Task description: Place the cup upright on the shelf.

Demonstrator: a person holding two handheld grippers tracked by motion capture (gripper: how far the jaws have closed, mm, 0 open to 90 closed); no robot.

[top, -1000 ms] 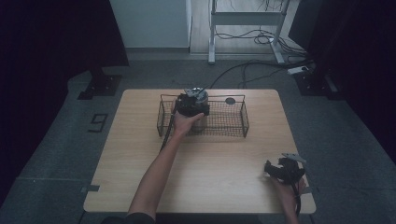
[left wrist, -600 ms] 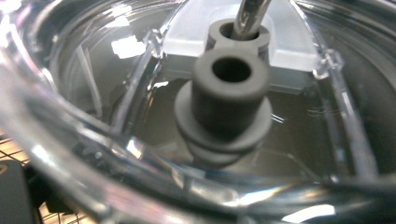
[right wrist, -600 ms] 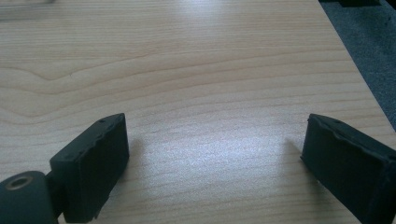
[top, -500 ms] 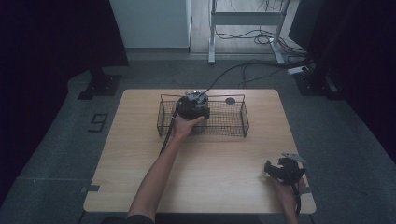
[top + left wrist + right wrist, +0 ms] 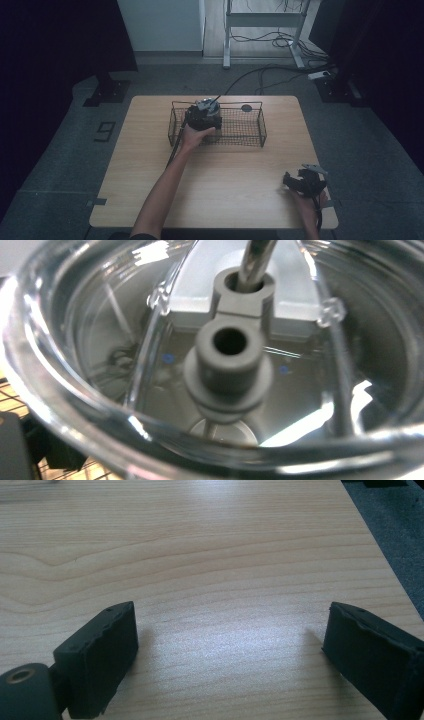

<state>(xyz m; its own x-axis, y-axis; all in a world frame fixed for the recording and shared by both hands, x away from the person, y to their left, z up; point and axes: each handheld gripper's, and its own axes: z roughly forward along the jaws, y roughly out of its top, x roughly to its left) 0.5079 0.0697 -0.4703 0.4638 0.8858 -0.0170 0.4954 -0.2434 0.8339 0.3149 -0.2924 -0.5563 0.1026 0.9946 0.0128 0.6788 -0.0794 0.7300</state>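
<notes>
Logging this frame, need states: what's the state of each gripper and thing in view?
Left gripper: over the left end of the basket, jaw state not visible.
Right gripper: open, empty, low over the table.
Black wire basket: upright on the table.
Clear plastic lid with grey spout: close before the left gripper's camera.
Light wooden table: bare at the front.

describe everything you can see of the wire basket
The wire basket is a dark, rectangular, open-topped mesh tray with low walls and a rim bar. It sits upright toward the far middle of the wooden table, long side facing the person. The left gripper reaches into its left end. The right part looks bare. A small dark disc lies on the table behind its far rim.
</notes>
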